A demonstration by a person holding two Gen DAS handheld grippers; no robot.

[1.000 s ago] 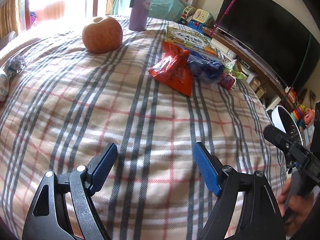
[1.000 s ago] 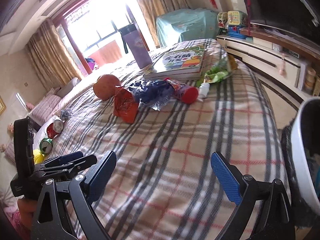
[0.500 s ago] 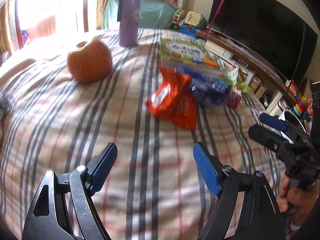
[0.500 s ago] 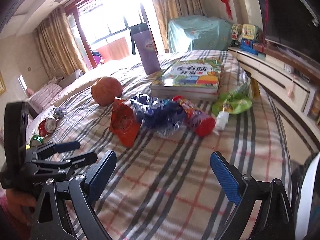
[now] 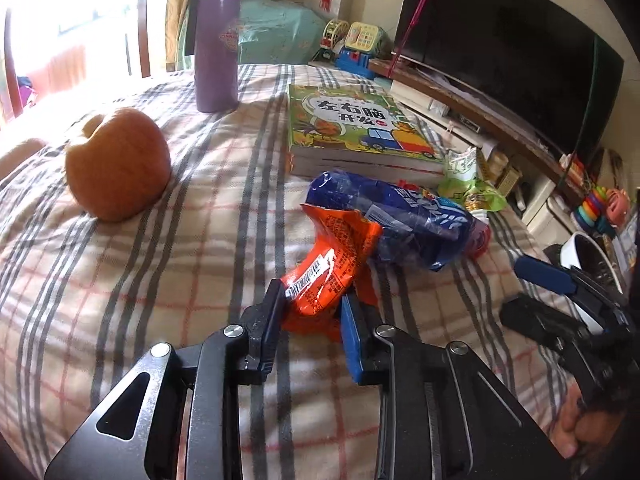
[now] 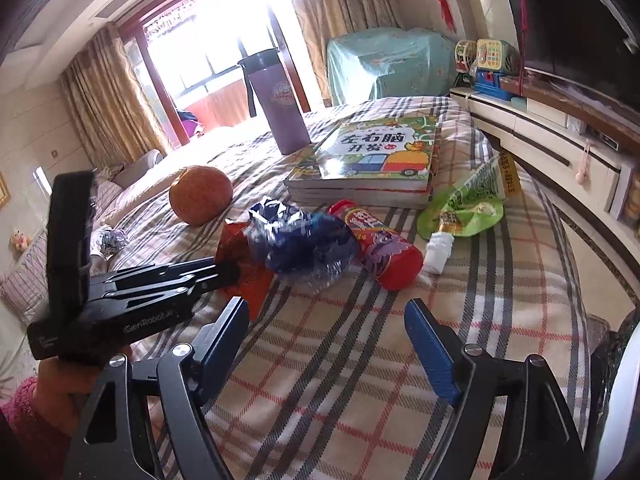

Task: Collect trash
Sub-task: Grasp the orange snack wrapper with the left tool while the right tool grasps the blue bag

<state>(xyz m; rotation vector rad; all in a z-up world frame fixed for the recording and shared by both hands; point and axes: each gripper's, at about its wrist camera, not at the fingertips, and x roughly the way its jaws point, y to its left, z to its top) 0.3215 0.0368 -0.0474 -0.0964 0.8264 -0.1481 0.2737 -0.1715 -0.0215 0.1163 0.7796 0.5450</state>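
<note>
An orange snack wrapper (image 5: 332, 264) lies on the plaid bed cover (image 5: 200, 280). My left gripper (image 5: 310, 312) has its jaws closed onto the wrapper's near end. Behind it lie a crumpled blue wrapper (image 5: 400, 220), a red and purple can (image 6: 380, 248), a green packet (image 6: 464, 212) and a small white bottle (image 6: 438, 250). My right gripper (image 6: 326, 340) is open and empty, above the bed cover short of the can. In the right wrist view the left gripper (image 6: 224, 276) reaches the orange wrapper (image 6: 248, 288) from the left.
An orange fruit (image 5: 118, 168), a purple flask (image 5: 216, 40) and a stack of picture books (image 5: 352, 132) sit further back on the bed. A white-rimmed bin (image 5: 592, 256) stands off the bed's right edge. A TV bench (image 6: 560, 144) runs along the right.
My left gripper moved forward to the orange wrapper and closed on it. My right gripper moved closer to the trash and stayed open.
</note>
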